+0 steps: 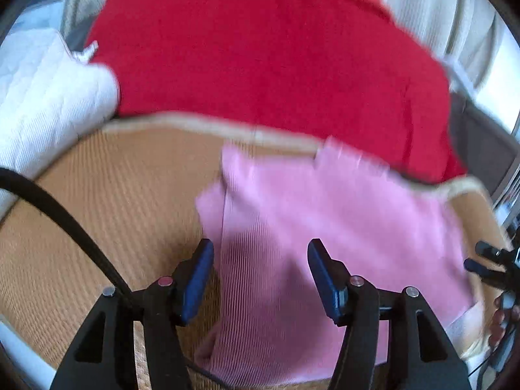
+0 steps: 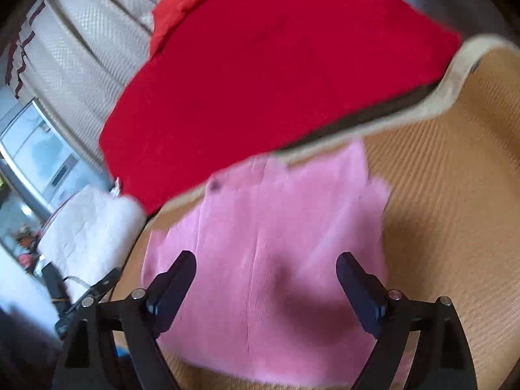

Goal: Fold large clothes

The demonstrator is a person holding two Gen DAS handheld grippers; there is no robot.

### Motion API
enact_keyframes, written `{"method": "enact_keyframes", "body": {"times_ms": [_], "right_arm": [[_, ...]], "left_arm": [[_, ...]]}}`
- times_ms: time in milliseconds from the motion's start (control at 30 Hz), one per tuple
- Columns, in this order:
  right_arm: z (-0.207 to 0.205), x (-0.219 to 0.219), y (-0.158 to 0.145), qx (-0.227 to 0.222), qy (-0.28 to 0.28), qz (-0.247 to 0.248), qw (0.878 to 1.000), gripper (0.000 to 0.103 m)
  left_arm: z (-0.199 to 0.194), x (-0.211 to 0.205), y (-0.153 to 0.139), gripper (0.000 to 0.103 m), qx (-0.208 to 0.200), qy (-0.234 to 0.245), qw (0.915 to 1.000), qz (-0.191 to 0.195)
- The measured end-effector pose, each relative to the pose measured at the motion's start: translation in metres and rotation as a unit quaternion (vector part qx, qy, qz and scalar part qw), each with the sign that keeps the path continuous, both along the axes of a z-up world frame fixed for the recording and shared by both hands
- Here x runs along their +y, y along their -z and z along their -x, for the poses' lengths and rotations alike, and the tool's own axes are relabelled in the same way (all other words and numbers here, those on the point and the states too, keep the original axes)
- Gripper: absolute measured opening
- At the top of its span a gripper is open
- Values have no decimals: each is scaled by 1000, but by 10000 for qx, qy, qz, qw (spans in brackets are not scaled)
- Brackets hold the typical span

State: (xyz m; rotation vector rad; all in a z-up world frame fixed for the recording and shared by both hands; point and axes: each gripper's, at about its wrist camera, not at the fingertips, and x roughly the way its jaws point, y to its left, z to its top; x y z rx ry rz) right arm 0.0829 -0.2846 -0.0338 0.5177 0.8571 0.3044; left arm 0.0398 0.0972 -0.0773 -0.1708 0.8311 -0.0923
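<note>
Pink ribbed garment (image 1: 325,221) lies folded on the woven mat (image 1: 113,195), near the red cloth (image 1: 260,58) at the far side. Left gripper (image 1: 260,269) and right gripper (image 2: 266,279) hang over it, jaws apart, holding nothing. Next fold wants matched edge grips and squared corners.

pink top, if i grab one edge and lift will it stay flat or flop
Probably flops: the pink top is thin ribbed knit lying limp on the mat, so it would likely drape from a single grip. It looks light for its size. The woven mat may drag at it when pushed, bunching the cloth rather than letting it slide.
</note>
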Motion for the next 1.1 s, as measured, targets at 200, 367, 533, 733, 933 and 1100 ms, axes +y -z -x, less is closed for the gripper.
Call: {"method": "enact_keyframes", "body": {"times_ms": [200,367,533,733,933,1100], "right_arm": [[1,-24,14,274,388,-140,9988,86],[-11,-26,-15,-102,155,-231,9996,87],[-62,-26,-11,75,-129,-798,9967,87],[-128,-35,28,629,72,-1310,9894,87],[-151,-60,62,669,424,-1825,9800,86],[-145,-59,49,607,458,-1487,9859,86]], "left_arm": [[-9,23,16,68,392,-452,9981,156],[-8,21,-22,68,-184,-376,9991,65],[-40,5,-32,69,-171,22,9997,171],[-107,10,17,70,475,-282,9983,-195],[-130,34,44,77,674,-579,9959,159],[-119,40,30,77,570,-855,9946,147]]}}
